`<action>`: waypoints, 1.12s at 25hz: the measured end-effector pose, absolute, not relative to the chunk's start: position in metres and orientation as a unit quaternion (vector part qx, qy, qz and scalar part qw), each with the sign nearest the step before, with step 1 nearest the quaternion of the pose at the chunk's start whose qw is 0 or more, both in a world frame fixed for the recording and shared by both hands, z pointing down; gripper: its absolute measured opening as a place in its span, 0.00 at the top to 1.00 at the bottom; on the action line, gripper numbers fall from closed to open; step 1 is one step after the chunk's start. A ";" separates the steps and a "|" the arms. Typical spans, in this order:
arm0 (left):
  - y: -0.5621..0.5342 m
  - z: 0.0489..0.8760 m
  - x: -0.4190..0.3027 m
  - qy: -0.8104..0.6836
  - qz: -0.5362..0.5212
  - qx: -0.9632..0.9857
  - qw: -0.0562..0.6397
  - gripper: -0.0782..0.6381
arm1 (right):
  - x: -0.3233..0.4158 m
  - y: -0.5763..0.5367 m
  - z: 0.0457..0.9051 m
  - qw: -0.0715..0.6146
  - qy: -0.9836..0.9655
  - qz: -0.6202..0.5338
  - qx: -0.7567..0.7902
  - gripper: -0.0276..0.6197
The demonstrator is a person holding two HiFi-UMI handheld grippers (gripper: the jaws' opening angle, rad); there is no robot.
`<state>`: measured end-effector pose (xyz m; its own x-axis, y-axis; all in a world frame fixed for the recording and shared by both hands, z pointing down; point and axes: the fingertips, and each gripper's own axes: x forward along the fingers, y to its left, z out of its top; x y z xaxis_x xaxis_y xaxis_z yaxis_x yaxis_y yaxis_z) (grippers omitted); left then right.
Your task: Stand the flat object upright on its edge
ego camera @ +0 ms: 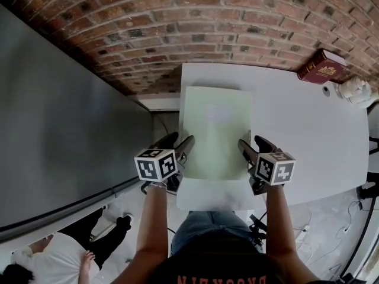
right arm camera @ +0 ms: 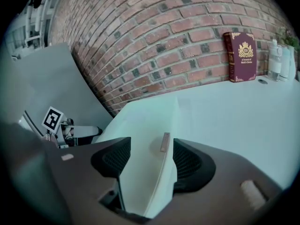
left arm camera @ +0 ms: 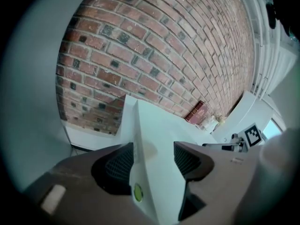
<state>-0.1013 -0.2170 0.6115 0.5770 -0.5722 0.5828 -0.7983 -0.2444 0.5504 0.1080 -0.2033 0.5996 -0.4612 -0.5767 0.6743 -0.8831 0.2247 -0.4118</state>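
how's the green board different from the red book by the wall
The green board is pale and large; the red book is dark with gold print and smaller. The green board is held by the left tool and right tool; the red book stands upright against the wall. Both are flat rectangles.

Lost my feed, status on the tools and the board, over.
Left tool and right tool each shut on a side edge of the pale board. Board not upright yet. Red book at the brick wall, well clear.
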 end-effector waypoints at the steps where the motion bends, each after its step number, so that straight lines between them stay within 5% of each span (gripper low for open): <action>1: -0.218 0.614 -0.100 -0.438 0.129 0.776 0.434 0.50 | 0.107 -0.204 0.602 0.194 -0.759 0.401 0.476 0.54; 10: -0.217 0.632 -0.094 -0.421 0.137 0.769 0.461 0.52 | 0.107 -0.202 0.625 0.208 -0.751 0.444 0.443 0.59; 28: -0.221 0.647 -0.095 -0.383 0.113 0.748 0.530 0.50 | 0.106 -0.206 0.640 0.152 -0.736 0.511 0.418 0.55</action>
